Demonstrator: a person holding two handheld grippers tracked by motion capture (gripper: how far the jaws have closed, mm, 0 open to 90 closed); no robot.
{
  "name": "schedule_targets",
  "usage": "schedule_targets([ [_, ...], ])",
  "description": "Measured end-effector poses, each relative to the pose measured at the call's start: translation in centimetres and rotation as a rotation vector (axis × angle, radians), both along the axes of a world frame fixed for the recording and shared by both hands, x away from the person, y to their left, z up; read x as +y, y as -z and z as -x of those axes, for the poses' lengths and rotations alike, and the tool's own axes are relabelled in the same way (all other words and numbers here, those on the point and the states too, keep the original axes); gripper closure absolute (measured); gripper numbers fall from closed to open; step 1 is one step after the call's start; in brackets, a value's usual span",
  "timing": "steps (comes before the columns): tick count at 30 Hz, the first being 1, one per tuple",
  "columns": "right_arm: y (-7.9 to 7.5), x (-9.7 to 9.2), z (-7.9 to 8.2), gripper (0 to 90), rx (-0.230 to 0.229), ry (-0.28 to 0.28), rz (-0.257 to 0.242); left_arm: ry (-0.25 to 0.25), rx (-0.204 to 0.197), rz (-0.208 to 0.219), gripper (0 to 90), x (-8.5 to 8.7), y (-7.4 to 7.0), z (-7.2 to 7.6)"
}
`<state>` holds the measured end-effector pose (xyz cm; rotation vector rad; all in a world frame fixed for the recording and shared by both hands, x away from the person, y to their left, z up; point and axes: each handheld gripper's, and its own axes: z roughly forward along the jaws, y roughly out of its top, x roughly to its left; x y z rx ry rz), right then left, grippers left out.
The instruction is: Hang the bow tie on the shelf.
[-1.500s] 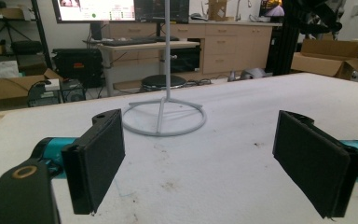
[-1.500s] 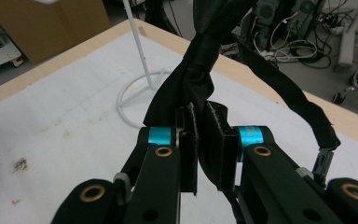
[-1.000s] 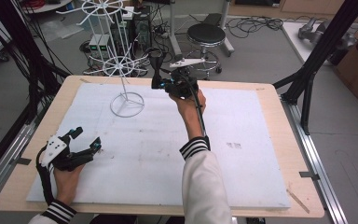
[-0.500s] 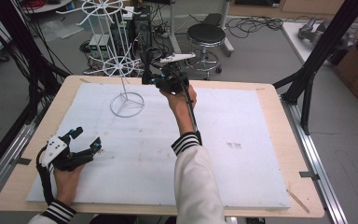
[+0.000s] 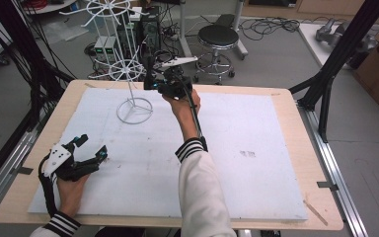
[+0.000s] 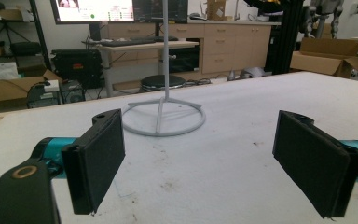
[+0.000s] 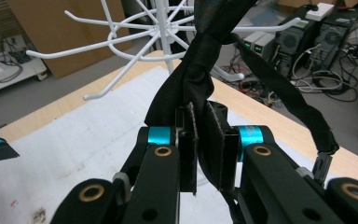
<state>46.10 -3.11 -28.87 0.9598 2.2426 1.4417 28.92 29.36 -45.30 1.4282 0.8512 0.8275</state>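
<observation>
Right hand-held gripper (image 7: 203, 140): jaws pinched tight on a black fabric strap (image 7: 193, 81), held up at the far edge of the desk (image 5: 281, 106), just beside the white wire hook rack (image 5: 128, 69). The strap runs up among the rack's hooks. Left hand-held gripper (image 5: 86, 150): jaws wide apart, nothing between them, low over the white foam mat (image 5: 256, 173) at the near left, well apart from the rack.
</observation>
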Motion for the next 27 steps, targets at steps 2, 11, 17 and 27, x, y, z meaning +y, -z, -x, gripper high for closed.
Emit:
schedule_targets([
  [2, 0.1, 0.1, -0.1, 83.0, -0.008, -0.001, 0.003, 0.000, 0.000, 0.002, 16.9, 0.0, 0.0, 0.0],
  [11, 1.4, 0.9, -0.5, 82.8, -0.018, -0.016, -0.009, 0.002, 0.004, 0.002, 16.9, 0.1, 0.0, 0.0],
  [17, 1.9, 1.3, -0.7, 82.4, -0.021, -0.020, -0.021, 0.001, 0.002, 0.004, 16.9, 0.0, 0.0, 0.0],
  [27, 2.4, 1.6, -0.9, 78.5, -0.016, -0.015, -0.008, 0.003, 0.001, 0.005, 16.9, 0.1, 0.0, 0.0],
])
